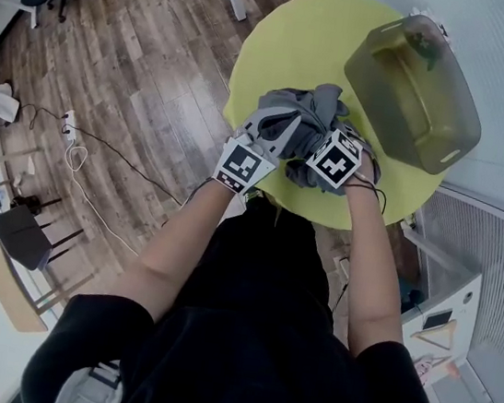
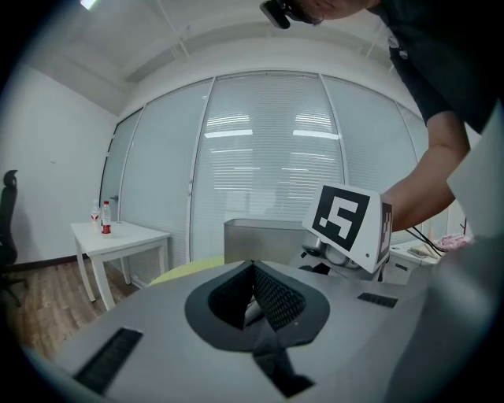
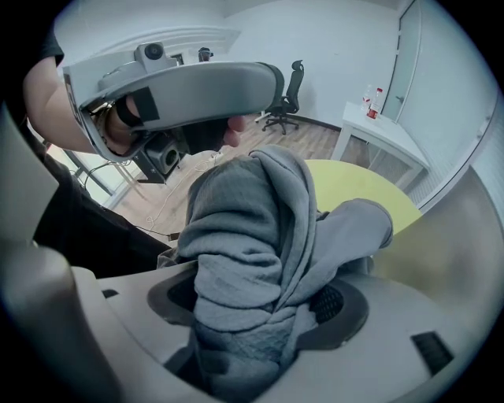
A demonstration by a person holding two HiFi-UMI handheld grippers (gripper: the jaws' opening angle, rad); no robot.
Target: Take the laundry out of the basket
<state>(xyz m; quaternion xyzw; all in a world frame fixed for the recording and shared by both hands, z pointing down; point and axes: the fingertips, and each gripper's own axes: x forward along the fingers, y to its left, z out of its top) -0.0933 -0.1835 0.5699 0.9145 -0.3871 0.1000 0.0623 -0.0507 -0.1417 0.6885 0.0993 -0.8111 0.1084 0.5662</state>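
Head view: grey sweatshirt [image 1: 319, 110] bunched at 6 o'clock on round yellow-green table [image 1: 279, 41], between left gripper [image 1: 286, 126] and right gripper [image 1: 325, 134]; laundry basket [image 1: 417, 89] at 2 o'clock.
Left gripper view: jaws pressed together, nothing between.
Right gripper view: jaws pinching thick sweatshirt fold.

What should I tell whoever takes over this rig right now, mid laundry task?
Right gripper: shut on a thick bunch of the grey garment.
Left gripper: jaws together; whether they pinch cloth I cannot tell.
Things: garment is outside the basket, over the near edge of the yellow-green table.
Done: this garment is out.
Left: set it down, then check the basket; its murky walls hide what remains.
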